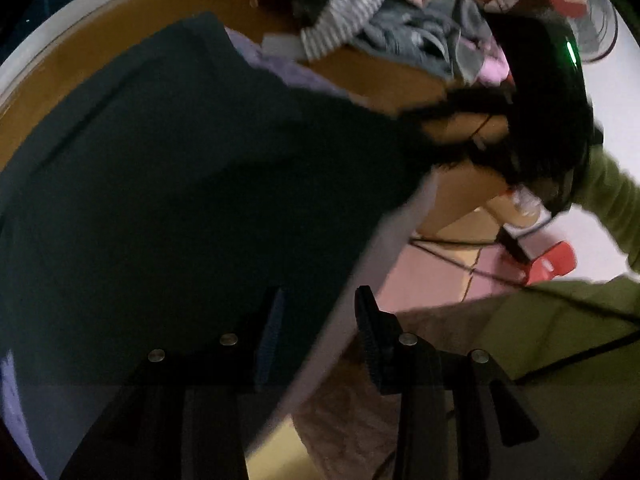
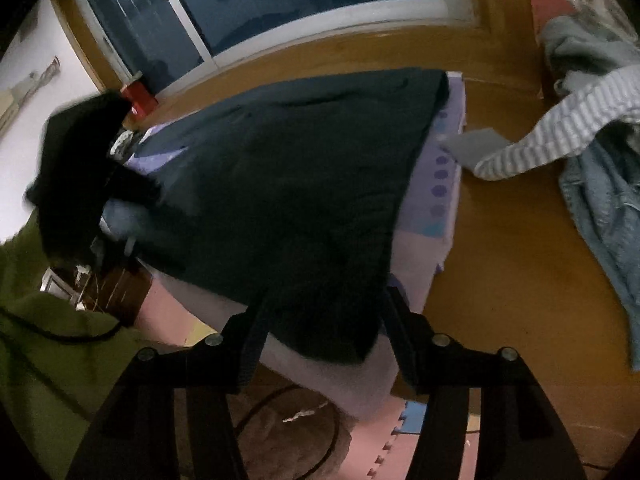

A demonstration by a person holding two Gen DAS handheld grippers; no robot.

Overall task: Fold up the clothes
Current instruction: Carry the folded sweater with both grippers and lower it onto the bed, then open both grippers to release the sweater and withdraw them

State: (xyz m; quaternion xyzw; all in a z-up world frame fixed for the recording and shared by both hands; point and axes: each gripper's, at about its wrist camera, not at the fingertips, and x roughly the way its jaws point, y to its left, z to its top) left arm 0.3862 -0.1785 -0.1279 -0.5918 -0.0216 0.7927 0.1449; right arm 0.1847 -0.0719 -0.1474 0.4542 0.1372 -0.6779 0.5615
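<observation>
A dark garment lies spread flat on a lilac mat on the wooden table; it also fills the left wrist view. My left gripper is open above the garment's near edge, with nothing between its fingers. My right gripper is open over the garment's near corner, its fingers either side of the cloth edge. In the left wrist view the right gripper shows as a dark blurred shape at the garment's far end.
A pile of clothes lies on the table, with a striped shirt and a denim piece; it also shows in the left wrist view. The wooden table, a window, a fan and floor cables are nearby.
</observation>
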